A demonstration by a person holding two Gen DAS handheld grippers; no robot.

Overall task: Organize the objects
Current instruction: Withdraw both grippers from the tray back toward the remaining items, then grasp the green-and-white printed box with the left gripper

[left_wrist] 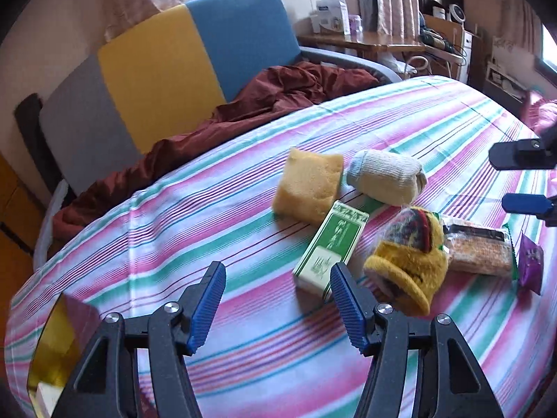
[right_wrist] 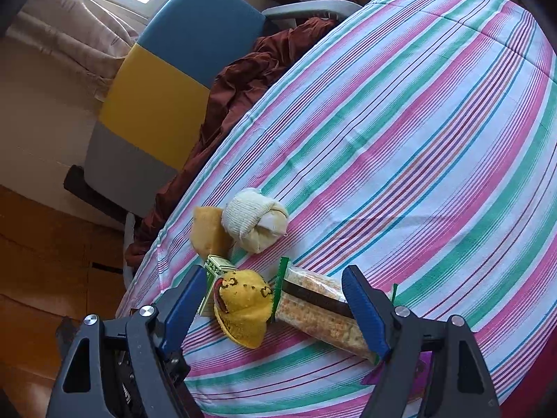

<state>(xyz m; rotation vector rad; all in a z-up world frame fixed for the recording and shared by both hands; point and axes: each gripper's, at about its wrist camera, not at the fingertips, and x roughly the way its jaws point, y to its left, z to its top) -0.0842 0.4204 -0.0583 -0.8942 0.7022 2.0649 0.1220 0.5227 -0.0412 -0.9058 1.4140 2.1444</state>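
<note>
A small pile lies on the striped bedsheet. It holds a yellow sponge, a rolled white sock, a green box, a fuzzy yellow sock bundle, a clear snack pack and a purple packet. My left gripper stands open just left of the green box, with only sheet between its fingers. My right gripper is open above the yellow sock bundle and the snack pack. The right finger covers the pack's near end. The right gripper also shows at the left wrist view's right edge.
A chair with a grey, yellow and blue back stands beyond the bed's far edge, with a maroon cloth draped over its seat. A wooden desk with clutter is behind it. A shiny yellow object sits at the near left corner.
</note>
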